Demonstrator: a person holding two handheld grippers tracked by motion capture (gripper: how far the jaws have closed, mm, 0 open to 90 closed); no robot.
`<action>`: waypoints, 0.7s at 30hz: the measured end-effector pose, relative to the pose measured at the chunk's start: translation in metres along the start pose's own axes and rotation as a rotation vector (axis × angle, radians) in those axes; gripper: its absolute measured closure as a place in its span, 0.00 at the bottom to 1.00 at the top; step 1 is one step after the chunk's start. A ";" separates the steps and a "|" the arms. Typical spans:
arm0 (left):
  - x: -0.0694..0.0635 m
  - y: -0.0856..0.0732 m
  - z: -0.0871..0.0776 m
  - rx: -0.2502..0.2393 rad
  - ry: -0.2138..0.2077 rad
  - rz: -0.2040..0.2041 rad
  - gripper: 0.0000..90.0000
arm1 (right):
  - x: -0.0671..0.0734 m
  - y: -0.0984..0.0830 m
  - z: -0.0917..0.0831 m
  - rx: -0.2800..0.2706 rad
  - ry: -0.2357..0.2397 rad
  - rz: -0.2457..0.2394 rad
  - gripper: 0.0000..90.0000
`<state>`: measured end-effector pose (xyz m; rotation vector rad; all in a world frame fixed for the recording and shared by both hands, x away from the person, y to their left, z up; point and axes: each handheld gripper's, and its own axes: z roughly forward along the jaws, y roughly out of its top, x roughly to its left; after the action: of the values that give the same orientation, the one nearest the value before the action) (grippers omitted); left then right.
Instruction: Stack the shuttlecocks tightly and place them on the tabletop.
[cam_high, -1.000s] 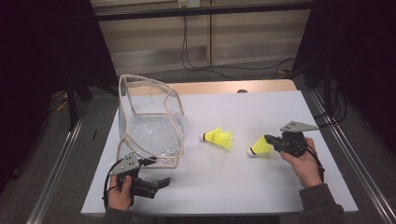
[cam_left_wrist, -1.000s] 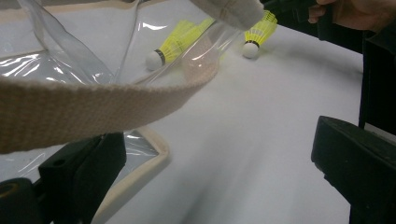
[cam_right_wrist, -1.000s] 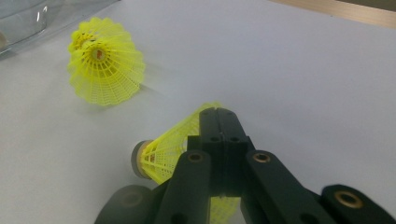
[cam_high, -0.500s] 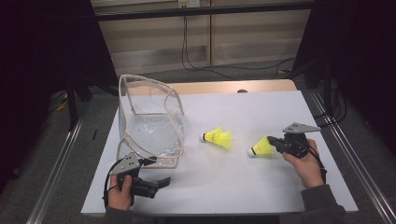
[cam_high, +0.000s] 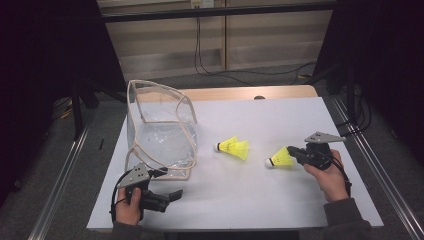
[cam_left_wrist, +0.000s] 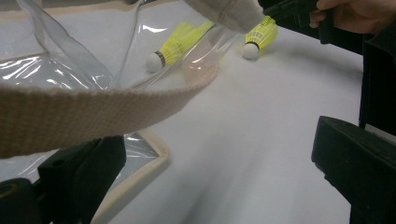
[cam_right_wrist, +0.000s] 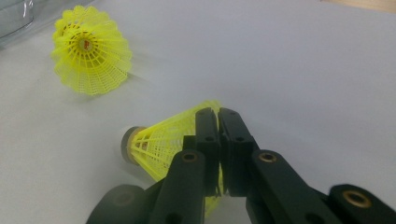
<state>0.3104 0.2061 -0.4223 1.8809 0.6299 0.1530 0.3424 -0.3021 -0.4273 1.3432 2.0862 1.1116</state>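
A yellow shuttlecock (cam_high: 280, 158) (cam_right_wrist: 159, 144) lies on the white table with its cork pointing left. My right gripper (cam_high: 292, 152) (cam_right_wrist: 218, 116) is shut on the rim of its mesh skirt; the jaws have just eased open a touch, with the skirt still pinched between them. A second yellow shuttlecock (cam_high: 234, 147) (cam_right_wrist: 91, 51) (cam_left_wrist: 175, 44) lies loose to its left. My left gripper (cam_high: 175, 195) (cam_left_wrist: 219, 154) rests open and holds nothing at the table's front left, beside a clear plastic bag (cam_high: 160, 130) with beige trim. The bag's strap (cam_left_wrist: 93, 112) crosses just above its left jaw.
The bag stands open at the left of the white table top (cam_high: 260, 200). A wooden strip (cam_high: 240, 93) runs along the far edge. Metal rails (cam_high: 380, 180) flank the table. Cables hang at the back wall.
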 end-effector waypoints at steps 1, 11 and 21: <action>0.000 0.000 0.000 0.000 0.000 0.000 0.03 | 0.000 0.000 -0.001 -0.002 -0.002 0.002 0.97; 0.000 0.000 0.000 0.003 -0.002 0.001 0.03 | -0.003 0.002 -0.008 -0.009 -0.004 0.013 0.97; 0.000 0.000 0.000 0.002 -0.002 0.001 0.03 | -0.003 0.005 -0.016 -0.032 -0.016 0.012 0.96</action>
<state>0.3106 0.2061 -0.4221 1.8832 0.6278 0.1510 0.3354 -0.3101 -0.4145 1.3465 2.0432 1.1310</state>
